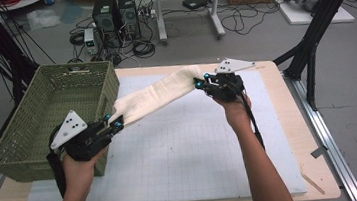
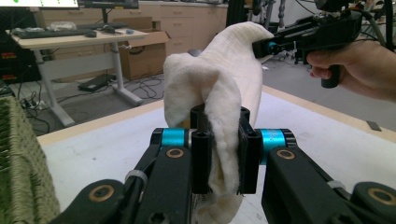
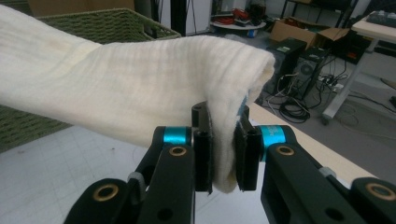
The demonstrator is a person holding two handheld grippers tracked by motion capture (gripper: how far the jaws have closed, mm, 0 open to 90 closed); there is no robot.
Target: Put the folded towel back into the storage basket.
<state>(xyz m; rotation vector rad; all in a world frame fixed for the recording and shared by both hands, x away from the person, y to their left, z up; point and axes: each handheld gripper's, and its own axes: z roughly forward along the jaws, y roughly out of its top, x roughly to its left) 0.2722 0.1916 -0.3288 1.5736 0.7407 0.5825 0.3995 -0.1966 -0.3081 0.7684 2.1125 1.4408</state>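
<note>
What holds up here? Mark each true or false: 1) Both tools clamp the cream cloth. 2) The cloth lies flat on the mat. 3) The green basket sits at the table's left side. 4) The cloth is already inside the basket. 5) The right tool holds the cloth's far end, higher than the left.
1) True: the left tool and the right tool are each shut on an end of the cream cloth.
2) False: it hangs stretched between the tools, above the mat.
3) True: the green basket stands at the left side.
4) False: the cloth is outside it, beside its right wall.
5) True, as the high view shows.
</note>
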